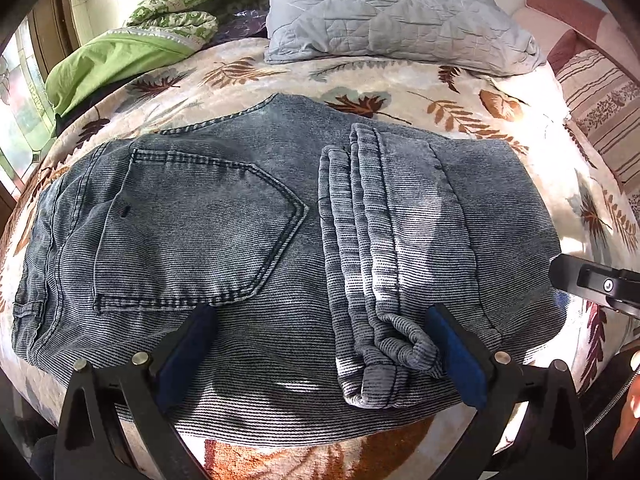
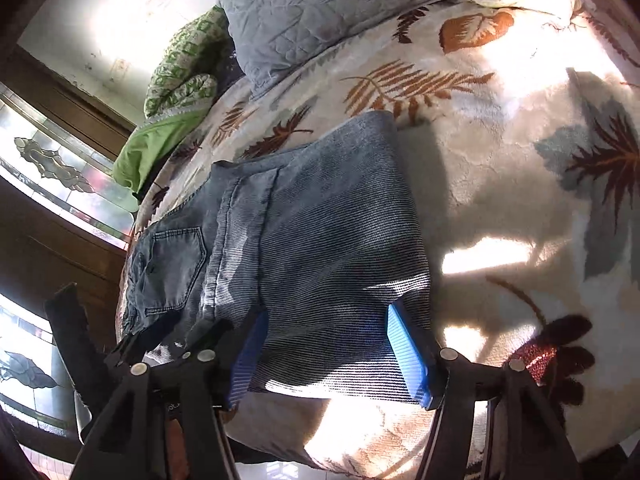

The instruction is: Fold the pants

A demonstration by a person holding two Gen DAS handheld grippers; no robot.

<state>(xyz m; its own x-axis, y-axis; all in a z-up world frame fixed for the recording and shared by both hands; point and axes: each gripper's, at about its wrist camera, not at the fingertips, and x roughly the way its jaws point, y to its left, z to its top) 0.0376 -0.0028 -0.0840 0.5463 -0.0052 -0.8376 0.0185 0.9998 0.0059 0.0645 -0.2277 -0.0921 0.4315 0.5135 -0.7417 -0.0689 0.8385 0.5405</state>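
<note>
Between left claw (image 1: 320, 354) blue pads: near edge of folded pants (image 1: 248, 248), pads spread wide, not pinching cloth. Right claw (image 2: 336, 348) likewise spread over pants' near edge, nothing clamped. Beyond claws: pants flat on leaf-print blanket (image 2: 500, 184); grey pillow (image 1: 392, 12) farther back.

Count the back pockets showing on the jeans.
1: a back pocket on the left half of the folded jeans, beside the folded-over legs. A second may be hidden underneath.
</note>
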